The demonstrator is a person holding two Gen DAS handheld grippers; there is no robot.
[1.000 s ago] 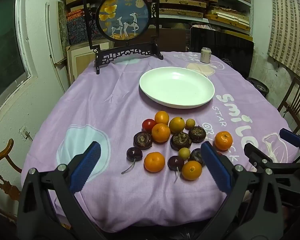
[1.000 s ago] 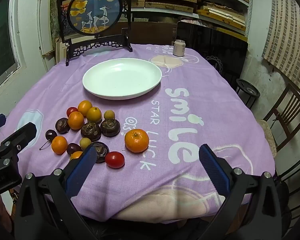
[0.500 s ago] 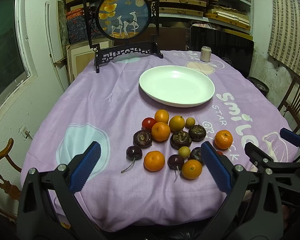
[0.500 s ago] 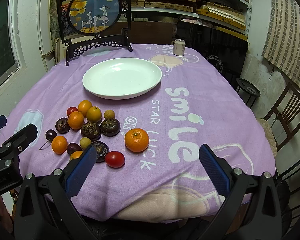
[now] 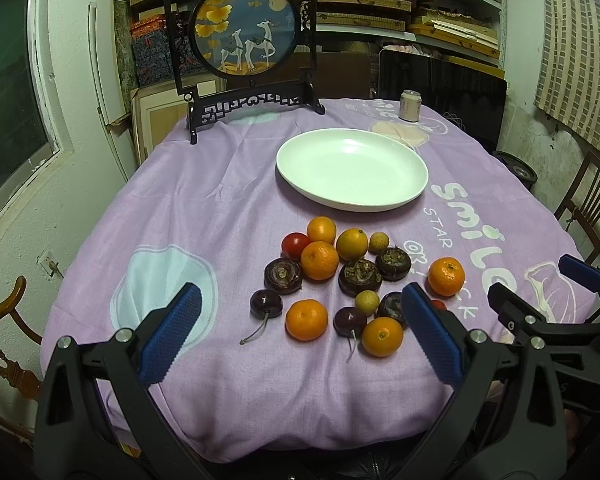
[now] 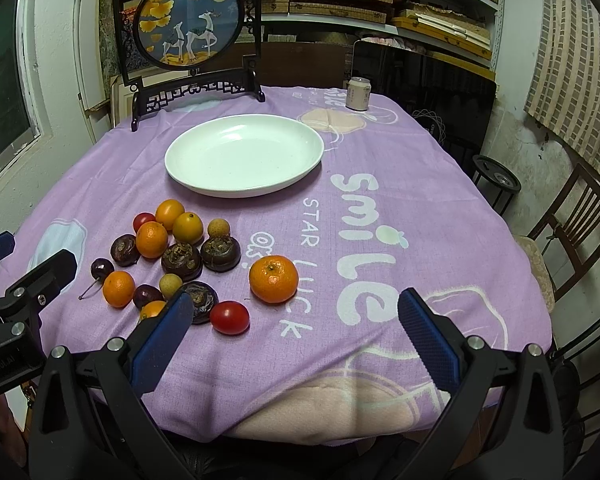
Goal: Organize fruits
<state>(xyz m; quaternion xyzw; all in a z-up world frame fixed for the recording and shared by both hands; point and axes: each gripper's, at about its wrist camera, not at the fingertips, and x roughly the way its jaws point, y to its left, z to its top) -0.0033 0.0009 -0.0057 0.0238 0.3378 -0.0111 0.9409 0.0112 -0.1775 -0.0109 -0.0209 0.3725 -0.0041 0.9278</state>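
Fruits (image 5: 332,276) lie in a loose cluster on the table (image 5: 188,208), toward its near edge and left of the middle, on a purple cloth. The cluster holds several oranges, dark water chestnuts, dark cherries with stems, small pale longans and a red tomato (image 5: 295,245) at its far left. One orange (image 6: 273,279) sits a little apart on the cluster's right side, on the cloth's white lettering. A second tomato (image 6: 229,317) lies at the near side of the cluster, close to the near edge.

Beyond the fruits, toward the middle of the table, stands a white plate (image 6: 188,168), with nothing on it. At the far edge stand a framed round screen (image 5: 244,32) with deer on it and, toward the far right corner, a can (image 6: 358,93).

The left tool (image 5: 300,336) hangs over the near edge, its blue fingers spread wide with nothing between them but the near fruits seen beyond. The right tool (image 6: 294,334) is beside it at the near edge, spread just as wide and holding nothing; its left finger overlaps the near fruits in view.
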